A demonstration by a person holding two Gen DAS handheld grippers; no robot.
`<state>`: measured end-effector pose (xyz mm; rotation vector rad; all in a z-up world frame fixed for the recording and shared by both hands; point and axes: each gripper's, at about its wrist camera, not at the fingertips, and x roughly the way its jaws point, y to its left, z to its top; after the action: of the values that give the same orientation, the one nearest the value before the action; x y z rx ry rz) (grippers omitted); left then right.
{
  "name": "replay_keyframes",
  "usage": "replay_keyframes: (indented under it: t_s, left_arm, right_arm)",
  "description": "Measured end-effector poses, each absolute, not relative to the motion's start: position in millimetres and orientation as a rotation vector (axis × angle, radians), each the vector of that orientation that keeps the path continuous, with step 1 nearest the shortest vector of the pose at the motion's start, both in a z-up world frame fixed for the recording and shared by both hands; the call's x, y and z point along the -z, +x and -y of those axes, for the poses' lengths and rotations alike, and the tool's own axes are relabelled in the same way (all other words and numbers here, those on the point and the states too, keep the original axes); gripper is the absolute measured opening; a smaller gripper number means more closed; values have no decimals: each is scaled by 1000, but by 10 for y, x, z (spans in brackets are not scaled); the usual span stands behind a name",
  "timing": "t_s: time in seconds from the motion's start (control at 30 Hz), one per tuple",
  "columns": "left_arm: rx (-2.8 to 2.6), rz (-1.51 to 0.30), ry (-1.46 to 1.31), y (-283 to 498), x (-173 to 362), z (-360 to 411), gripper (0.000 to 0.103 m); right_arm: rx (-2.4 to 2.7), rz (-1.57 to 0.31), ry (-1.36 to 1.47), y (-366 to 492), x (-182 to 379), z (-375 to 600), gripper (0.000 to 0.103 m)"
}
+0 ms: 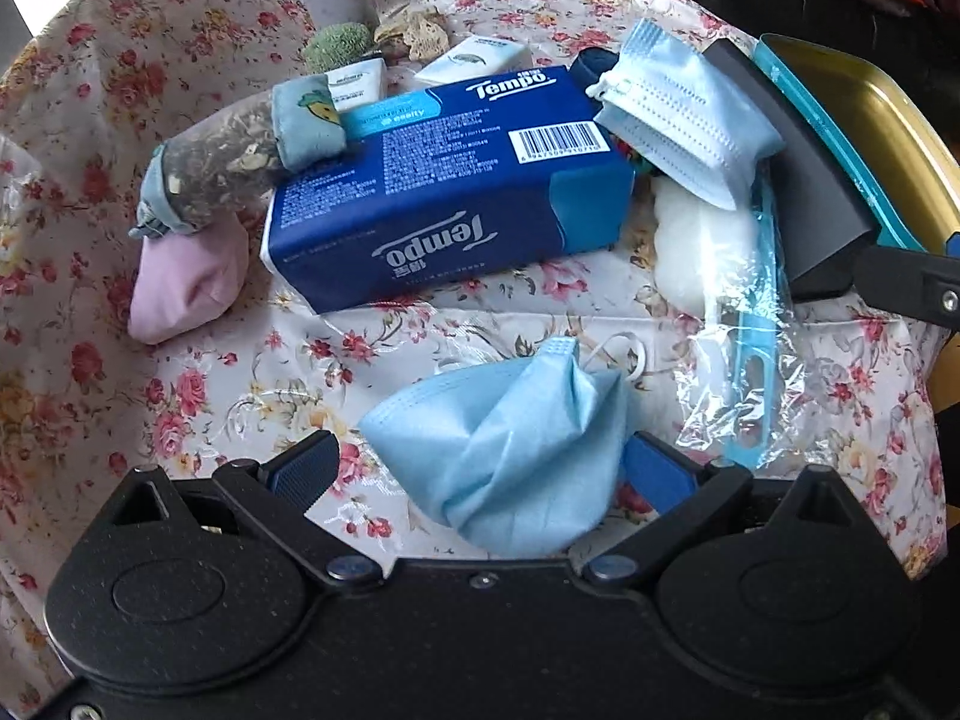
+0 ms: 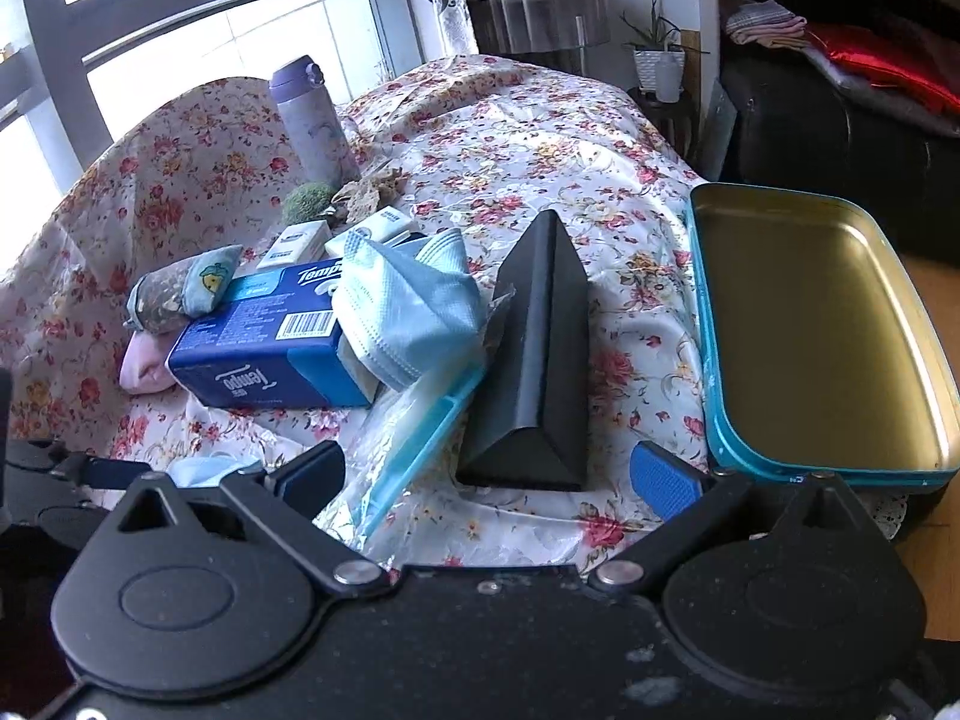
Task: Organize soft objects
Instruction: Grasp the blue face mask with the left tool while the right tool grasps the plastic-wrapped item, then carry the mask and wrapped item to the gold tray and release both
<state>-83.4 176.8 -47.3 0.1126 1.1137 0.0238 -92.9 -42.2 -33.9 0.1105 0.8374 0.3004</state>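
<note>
A crumpled blue face mask [image 1: 510,450] lies on the floral cloth between the wide-apart fingers of my open left gripper [image 1: 480,474]. A second, paler mask [image 1: 690,114] [image 2: 408,306] rests against the blue Tempo tissue pack [image 1: 444,204] [image 2: 270,348]. A sachet roll with a sock cuff [image 1: 240,156] [image 2: 180,291] lies on a pink pouch [image 1: 186,282]. White cotton [image 1: 702,240] sits in a clear bag. My open right gripper [image 2: 486,477] hovers in front of a black triangular box [image 2: 534,360]. The empty teal tin tray [image 2: 810,336] lies to its right.
A purple bottle [image 2: 312,120], a green ball [image 2: 306,201] and small tissue packets [image 2: 300,243] stand at the back. A clear zip bag with a blue strip [image 2: 414,438] [image 1: 750,360] lies near the black box. The cloth drops off at the right edge.
</note>
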Motion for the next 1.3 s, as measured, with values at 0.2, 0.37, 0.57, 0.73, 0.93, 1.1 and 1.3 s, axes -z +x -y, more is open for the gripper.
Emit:
replay_keyframes:
  t_s: [0.2, 0.37, 0.57, 0.73, 0.93, 1.1, 1.3]
  left_arm:
    - [13, -1142, 55, -785, 553, -1781, 80]
    - [46, -1132, 5, -770, 522, -1805, 54]
    - [-3, -1098, -11, -807, 414, -1925, 51]
    - [-72, -1071, -29, -805, 317, -2054, 51]
    - [-131, -1066, -55, -746, 283, -2166, 51]
    - [-146, -1071, -68, -715, 308, -2211, 51]
    - [-141, -1071, -56, -734, 321, -2196, 51]
  right_arm:
    - [-304, -841, 100, -920, 349, 393, 102]
    - [-297, -845, 96, -909, 356, 392, 102]
    - [-307, -854, 101, -897, 374, 369, 102]
    - [-341, -874, 111, -901, 388, 270, 102]
    - [-387, -928, 132, -830, 442, 83, 99]
    - [-369, -970, 130, -716, 522, -60, 94]
    - [-355, -1039, 134, -570, 675, -207, 82]
